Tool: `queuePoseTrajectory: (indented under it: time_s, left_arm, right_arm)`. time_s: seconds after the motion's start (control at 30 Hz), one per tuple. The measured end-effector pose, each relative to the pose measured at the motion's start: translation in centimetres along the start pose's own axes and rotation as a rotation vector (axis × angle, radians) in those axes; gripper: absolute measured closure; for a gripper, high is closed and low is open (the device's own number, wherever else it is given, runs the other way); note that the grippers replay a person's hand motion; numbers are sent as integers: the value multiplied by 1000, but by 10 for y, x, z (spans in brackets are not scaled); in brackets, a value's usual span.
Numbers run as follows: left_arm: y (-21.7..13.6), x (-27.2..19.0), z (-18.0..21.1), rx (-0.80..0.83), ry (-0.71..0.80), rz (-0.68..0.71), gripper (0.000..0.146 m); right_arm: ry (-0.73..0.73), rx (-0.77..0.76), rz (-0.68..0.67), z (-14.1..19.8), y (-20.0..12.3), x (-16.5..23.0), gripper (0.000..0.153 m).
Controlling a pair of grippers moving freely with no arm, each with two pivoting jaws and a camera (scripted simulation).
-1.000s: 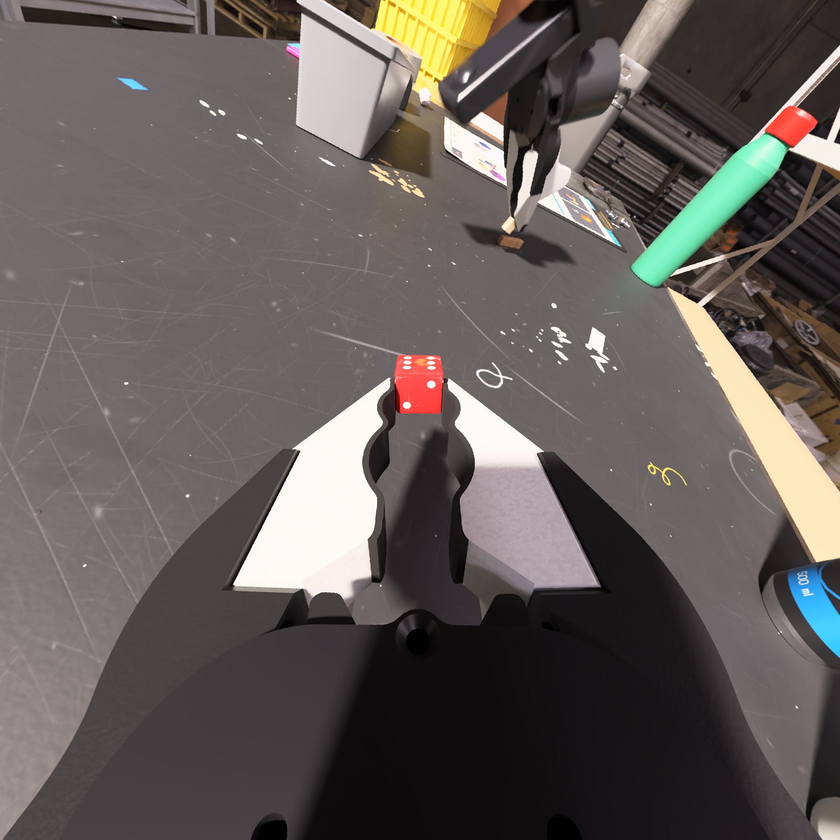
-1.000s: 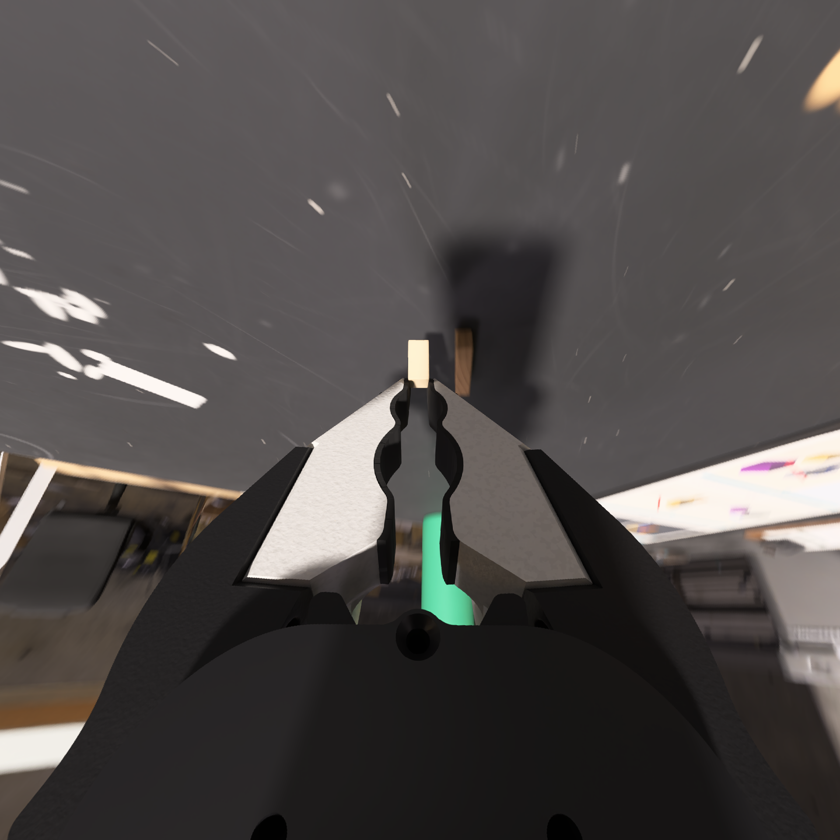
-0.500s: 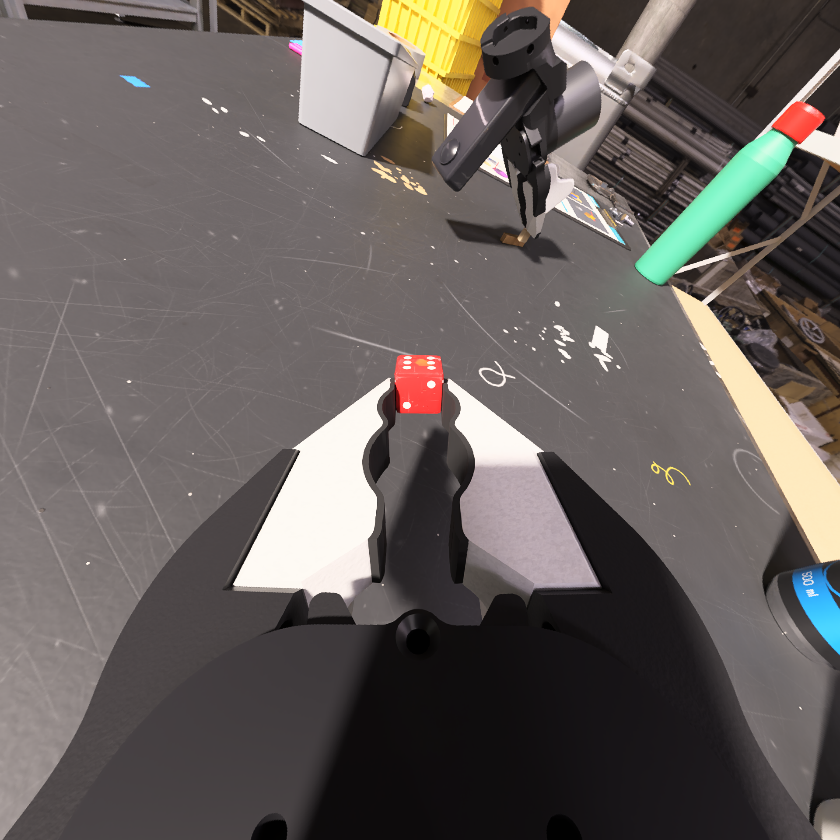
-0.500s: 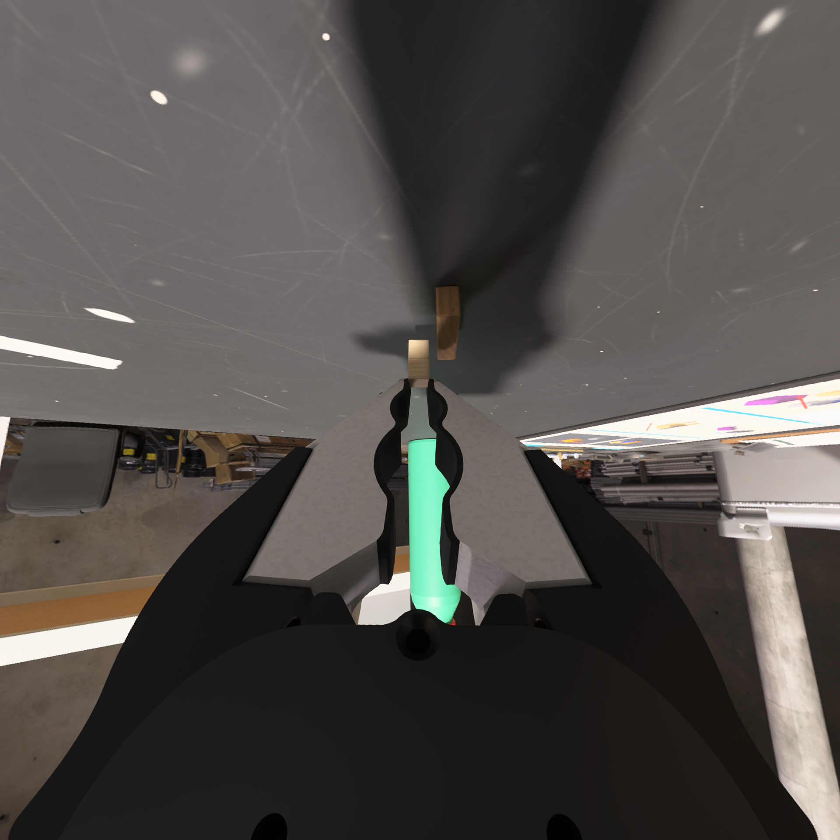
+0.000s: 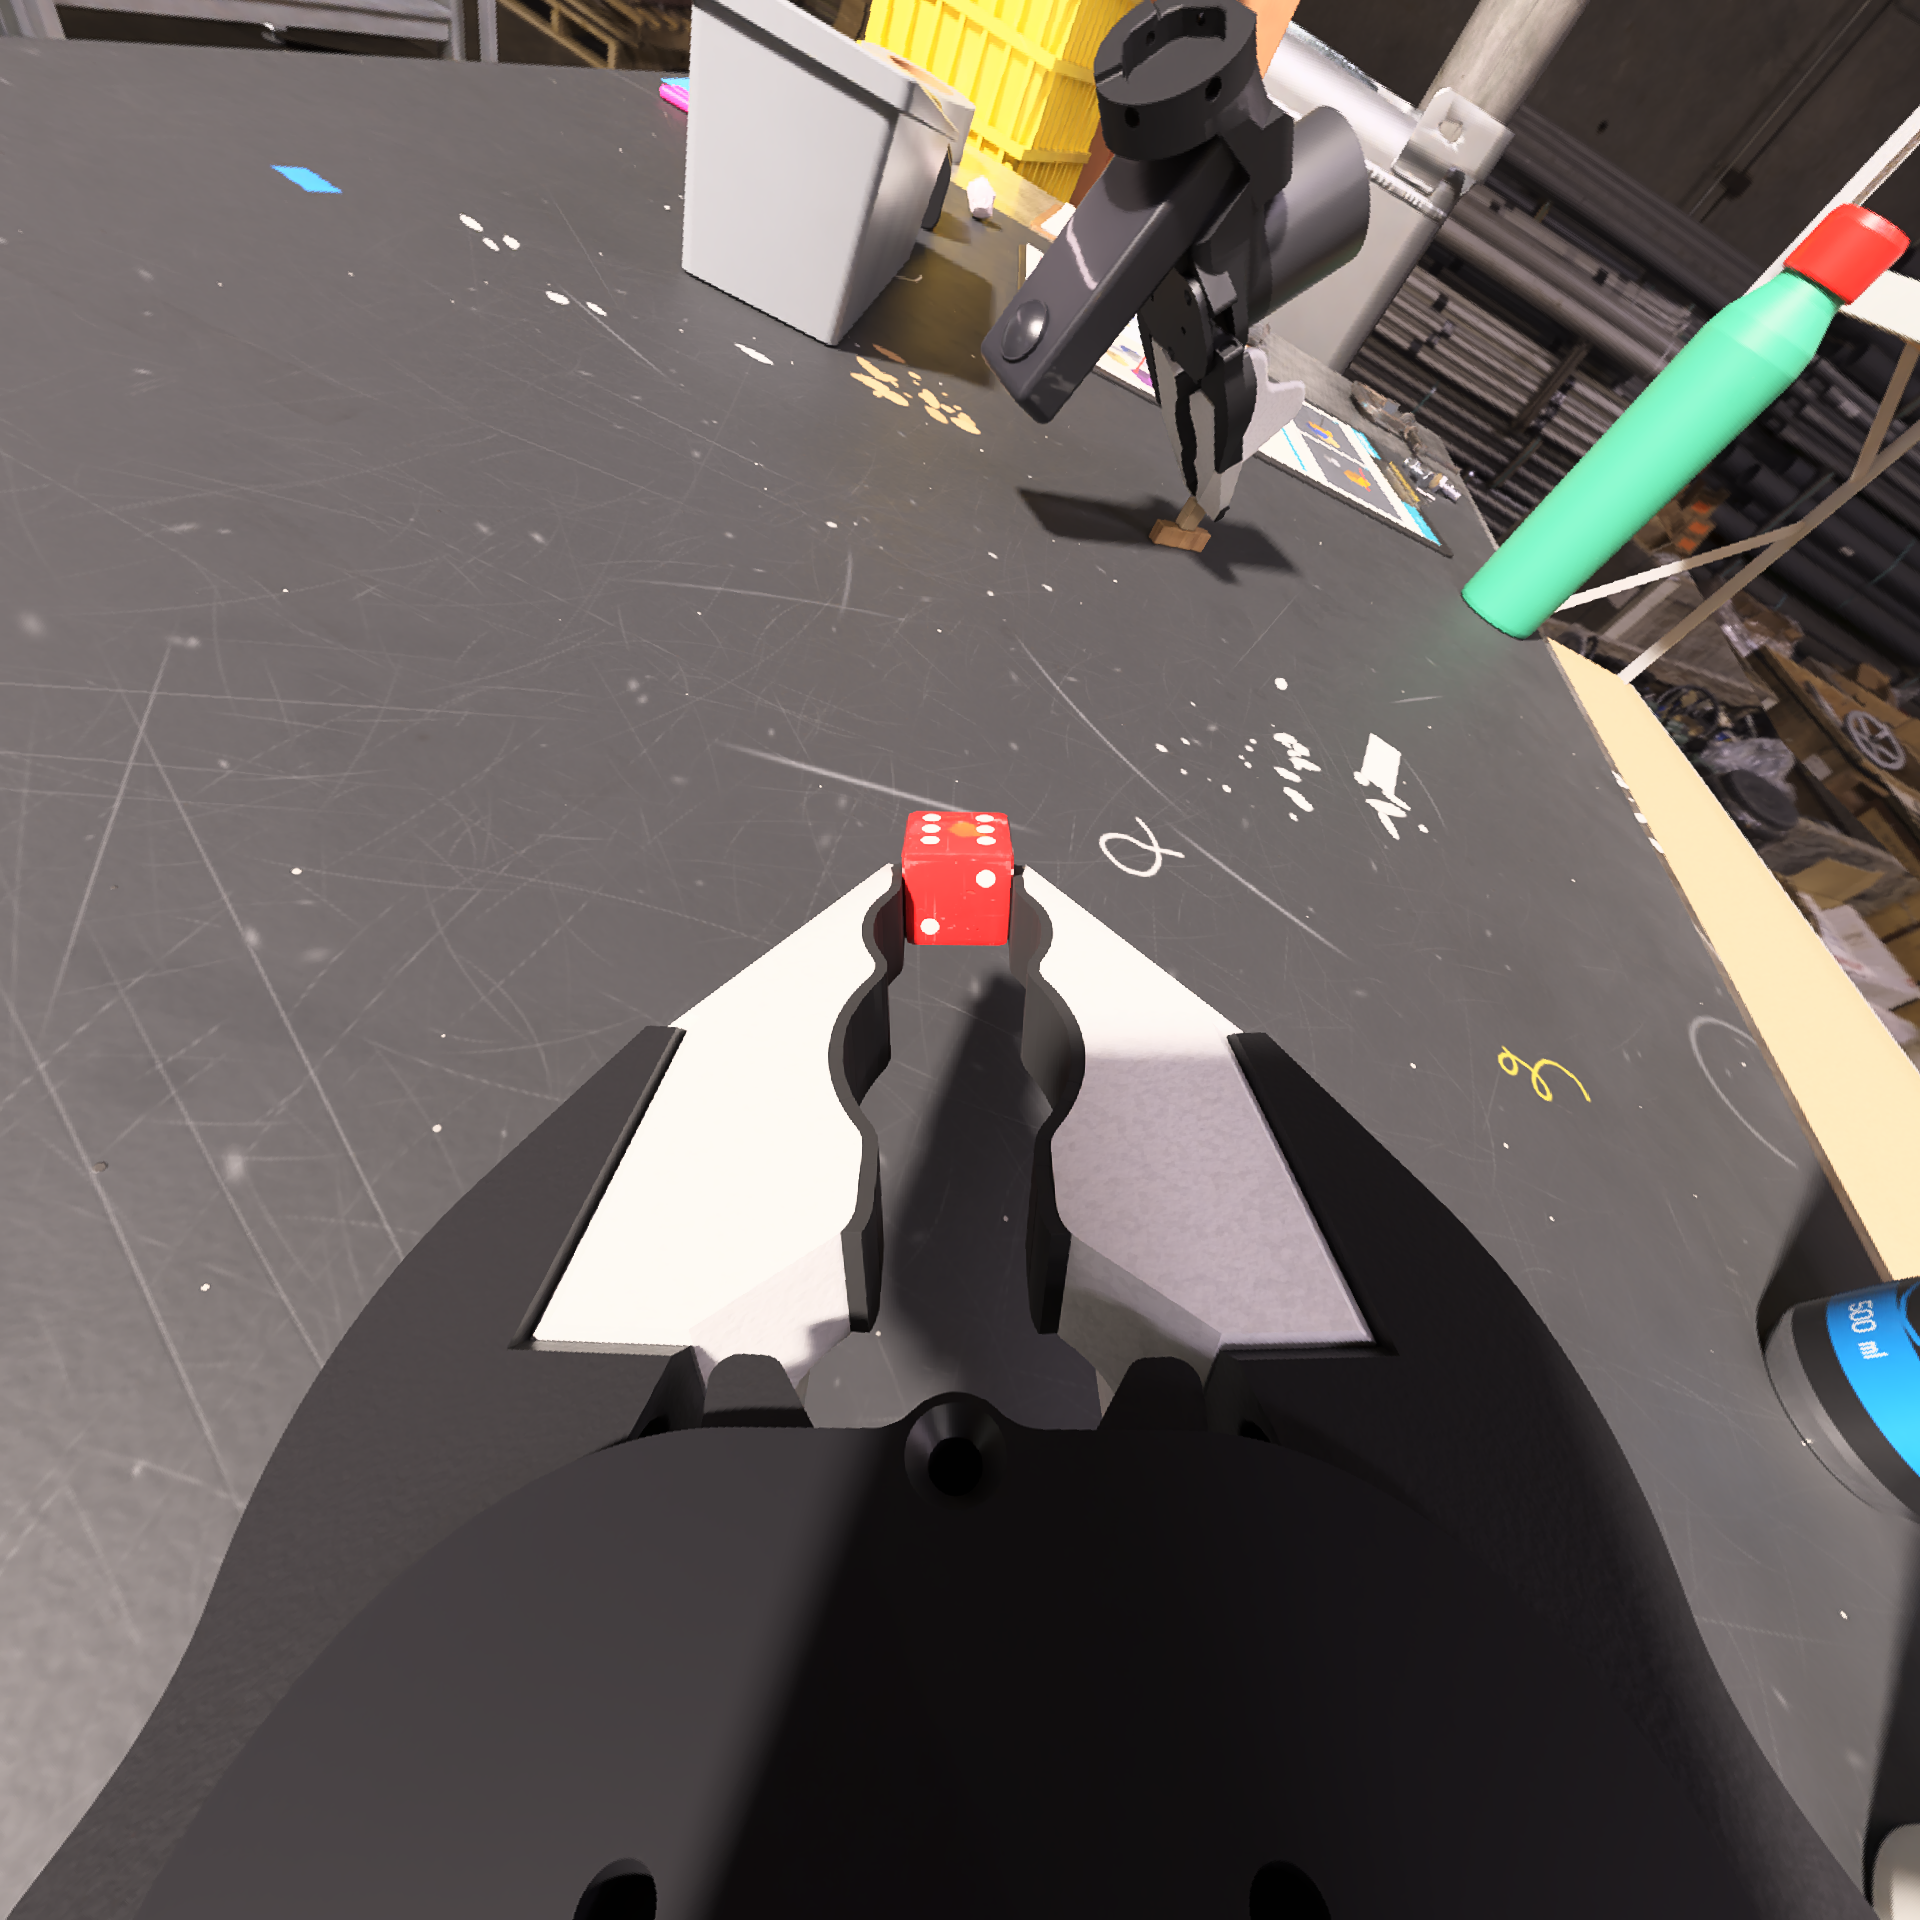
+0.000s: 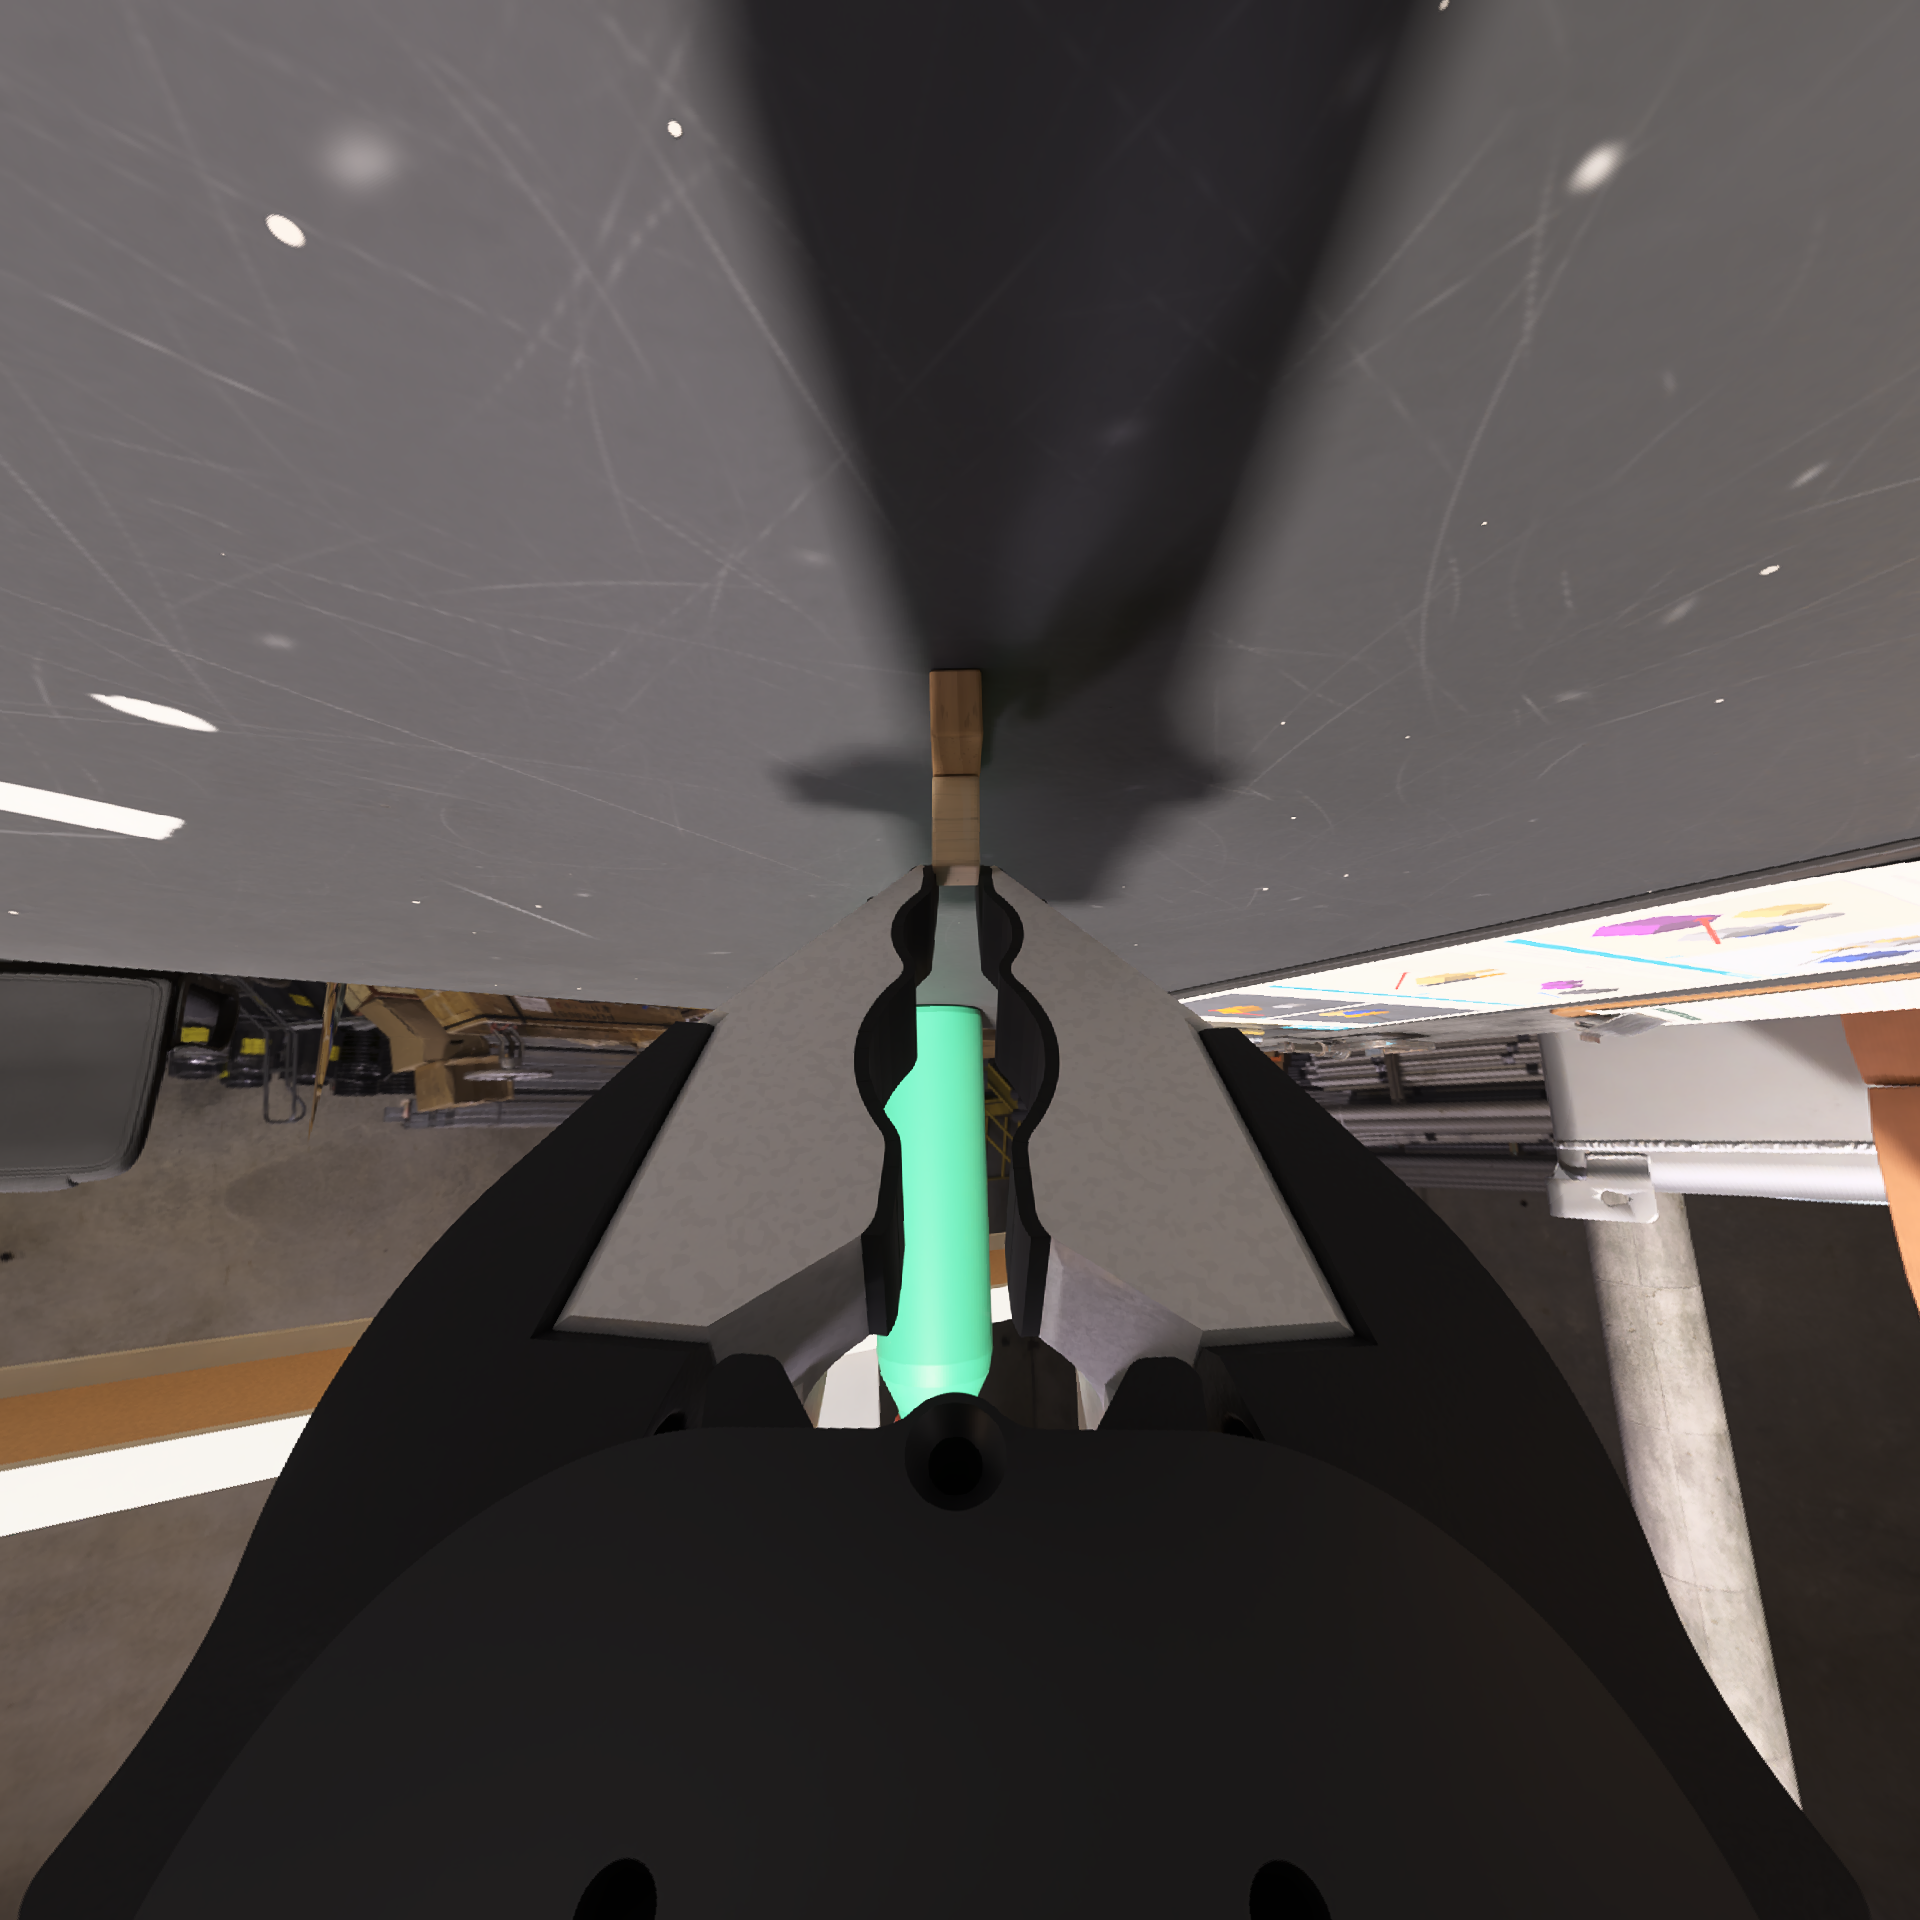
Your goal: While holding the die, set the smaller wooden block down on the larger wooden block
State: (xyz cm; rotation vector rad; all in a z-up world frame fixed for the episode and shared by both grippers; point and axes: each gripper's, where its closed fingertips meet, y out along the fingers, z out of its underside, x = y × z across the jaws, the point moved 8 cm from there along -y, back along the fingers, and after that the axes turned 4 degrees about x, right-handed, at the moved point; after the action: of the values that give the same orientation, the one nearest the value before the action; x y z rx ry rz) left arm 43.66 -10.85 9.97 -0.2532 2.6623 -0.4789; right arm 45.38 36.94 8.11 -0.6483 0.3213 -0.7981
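My left gripper is shut on a red die and holds it just above the dark table. Far ahead, my right gripper points down, shut on the smaller pale wooden block, which sits right on top of the larger brown block. In the right wrist view, my right gripper pinches the pale block at its tips. The block's far end appears to touch the larger brown block on the table, in line with it.
A grey bin and a yellow crate stand at the back. A green bottle with a red cap leans at the right; it also shows between my right fingers. Printed sheets lie behind the blocks. A blue-labelled bottle is near right. The table's edge runs along the right.
My right gripper has swung upright and carried the smaller block sideways and down until it lines up with and meets the larger block. My left gripper and the die have stayed still.
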Motion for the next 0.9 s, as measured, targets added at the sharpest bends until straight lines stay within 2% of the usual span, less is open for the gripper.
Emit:
queuePoseTrajectory:
  time_s: [0.5, 0.9]
  left_arm:
    - [0, 0, 0, 1, 0, 2, 127]
    - [0, 0, 0, 3, 1, 1, 127]
  right_arm:
    - [-9, -21, 18, 3, 2, -2, 139]
    - [-11, -180, 33, 17, 4, -4, 136]
